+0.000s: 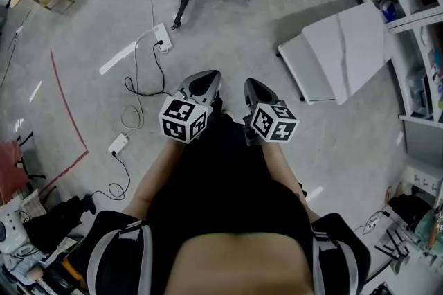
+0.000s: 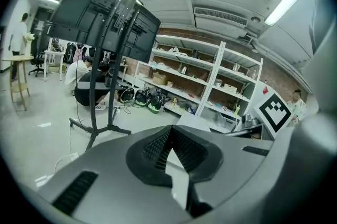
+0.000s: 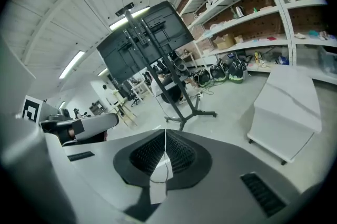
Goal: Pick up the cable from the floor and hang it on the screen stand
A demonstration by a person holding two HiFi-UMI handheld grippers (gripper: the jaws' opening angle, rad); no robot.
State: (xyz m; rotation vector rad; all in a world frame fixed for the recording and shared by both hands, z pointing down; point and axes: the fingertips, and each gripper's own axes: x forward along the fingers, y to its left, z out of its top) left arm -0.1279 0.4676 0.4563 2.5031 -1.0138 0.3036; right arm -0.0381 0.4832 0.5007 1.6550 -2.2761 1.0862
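Where cable (image 1: 128, 86) loose — open floor (image 1: 242, 37) beyond

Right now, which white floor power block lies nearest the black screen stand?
The white power block beside the black stand's foot; the other lies near the red line.

The left claw (image 2: 169, 136) points out across the room a little below level, its jaws pressed together with nothing between them. Beyond it the black screen stand (image 2: 99, 92) rises from splayed legs on the grey floor (image 2: 37, 136), carrying dark screens (image 2: 100, 15) tilted overhead. A person (image 2: 88, 86) crouches low just behind the stand's pole. A white cable (image 2: 62, 161) lies on the floor near the stand's base. Long white shelves (image 2: 202, 78) run along the back wall, and a marker cube (image 2: 275, 111) shows at the right.
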